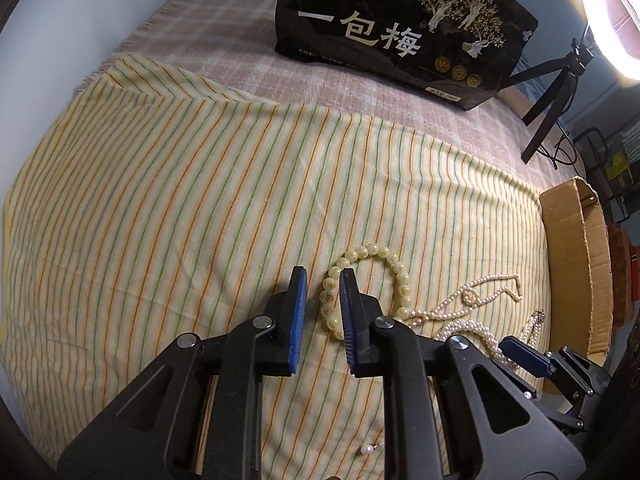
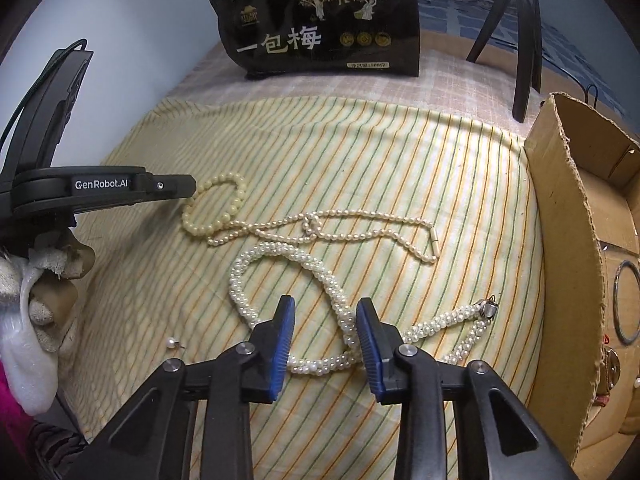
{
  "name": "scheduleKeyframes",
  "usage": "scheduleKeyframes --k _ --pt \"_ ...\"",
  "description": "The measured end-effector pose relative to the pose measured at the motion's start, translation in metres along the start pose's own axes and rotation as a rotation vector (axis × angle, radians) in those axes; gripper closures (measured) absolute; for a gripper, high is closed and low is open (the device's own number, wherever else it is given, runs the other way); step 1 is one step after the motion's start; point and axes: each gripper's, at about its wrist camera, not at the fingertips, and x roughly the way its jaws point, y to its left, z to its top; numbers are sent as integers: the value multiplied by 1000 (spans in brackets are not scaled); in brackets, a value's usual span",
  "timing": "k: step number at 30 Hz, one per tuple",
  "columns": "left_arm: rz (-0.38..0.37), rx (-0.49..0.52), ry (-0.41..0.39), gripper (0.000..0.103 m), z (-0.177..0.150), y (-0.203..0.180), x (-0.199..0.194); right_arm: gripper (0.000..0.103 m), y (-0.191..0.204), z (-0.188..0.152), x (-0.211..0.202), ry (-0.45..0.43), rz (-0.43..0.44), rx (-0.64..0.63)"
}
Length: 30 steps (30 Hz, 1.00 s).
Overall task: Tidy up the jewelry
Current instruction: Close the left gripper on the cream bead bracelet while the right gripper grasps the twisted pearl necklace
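A black snack bag (image 1: pixel 404 28) with pale Chinese lettering and gold tree drawings stands far ahead of the gripper fingers, on a pinkish checked blanket (image 1: pixel 224 40). Nearer lies a yellow striped cloth (image 1: pixel 180 200) (green and orange lines). To the right of the bag stands a small black tripod (image 1: pixel 556 92), under a glowing ring light (image 1: pixel 608 20).

Left black plastic two-finger gripper (image 1: pixel 323 276): blue ribbed pads are fitted inside the fingers (image 1: pixel 298 300), and round silver screws are set at the linkage pivots. Right black plastic two-finger gripper (image 2: pixel 326 306): built the same way. "GenRobot.AI" is printed in white on the left unit's side. A worn white fabric glove (image 2: pixel 24 320) is seen on the left hand, beside a magenta sleeve (image 2: pixel 12 404).
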Motion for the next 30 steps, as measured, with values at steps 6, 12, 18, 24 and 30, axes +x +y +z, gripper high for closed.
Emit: scheduleKeyframes --k 6,12,18,24,30 --pt "7 27 23 88 0 -8 14 75 1 2 5 6 -13 -16" --pt "29 42 31 88 1 -14 22 76 6 3 10 13 -32 -42" --pt "41 41 25 96 2 -13 23 86 3 3 11 14 -36 -47" --pt "39 27 21 98 3 -11 18 97 -3 2 10 5 -43 -32" --pt "15 9 3 98 3 -5 2 97 -1 -1 -1 -21 -20 -22"
